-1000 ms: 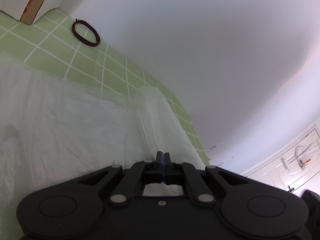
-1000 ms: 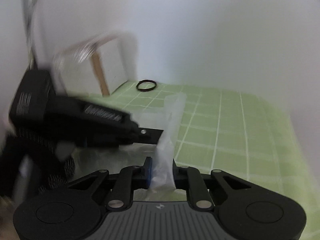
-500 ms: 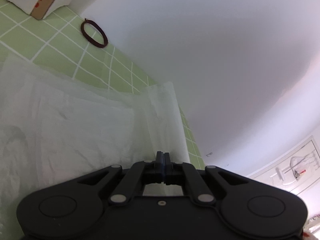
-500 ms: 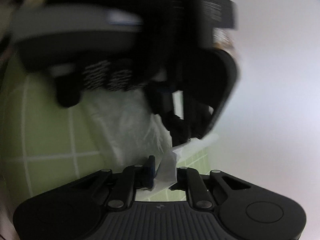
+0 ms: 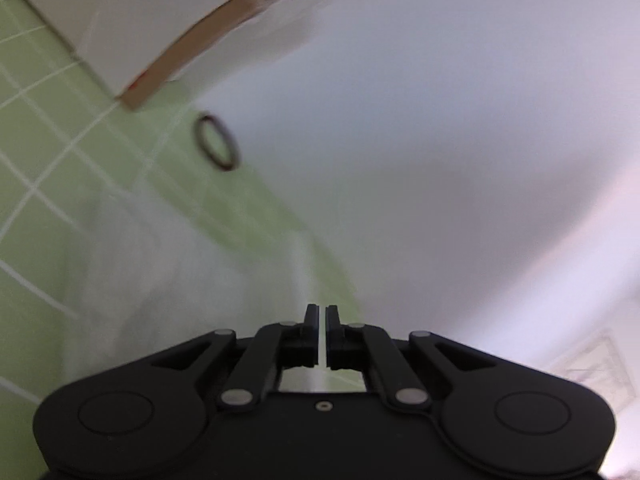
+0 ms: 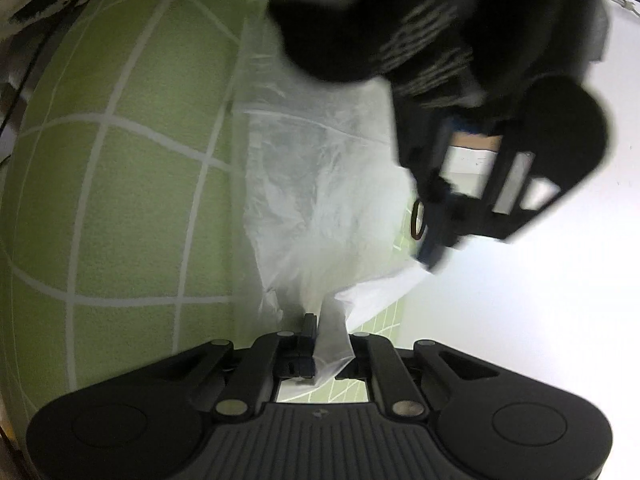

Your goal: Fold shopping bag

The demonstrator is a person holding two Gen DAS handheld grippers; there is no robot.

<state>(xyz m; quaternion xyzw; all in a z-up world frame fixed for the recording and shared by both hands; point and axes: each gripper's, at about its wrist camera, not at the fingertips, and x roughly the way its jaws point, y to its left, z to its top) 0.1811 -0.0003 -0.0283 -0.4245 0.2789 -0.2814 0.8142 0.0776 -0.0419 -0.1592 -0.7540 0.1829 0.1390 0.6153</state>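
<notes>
The shopping bag (image 6: 316, 200) is thin translucent white plastic lying on a green checked cloth (image 6: 132, 208). My right gripper (image 6: 328, 332) is shut on a bunched edge of the bag. My left gripper (image 5: 321, 312) is shut on a thin flat strip of the bag (image 5: 168, 280); the left wrist view is blurred by motion. In the right wrist view the left gripper (image 6: 430, 258) comes in from the upper right and pinches the bag's far corner, lifted off the cloth.
A dark hair tie (image 5: 217, 147) lies on the cloth near the white wall (image 5: 440, 120). A white cardboard box with a brown edge (image 5: 172, 36) stands at the back. The hair tie (image 6: 417, 220) also shows in the right wrist view.
Both grippers have swung with the bag held in them. The left view has tilted and blurred, and the box and hair tie have shifted toward the middle. The bag's corner is lifted.
</notes>
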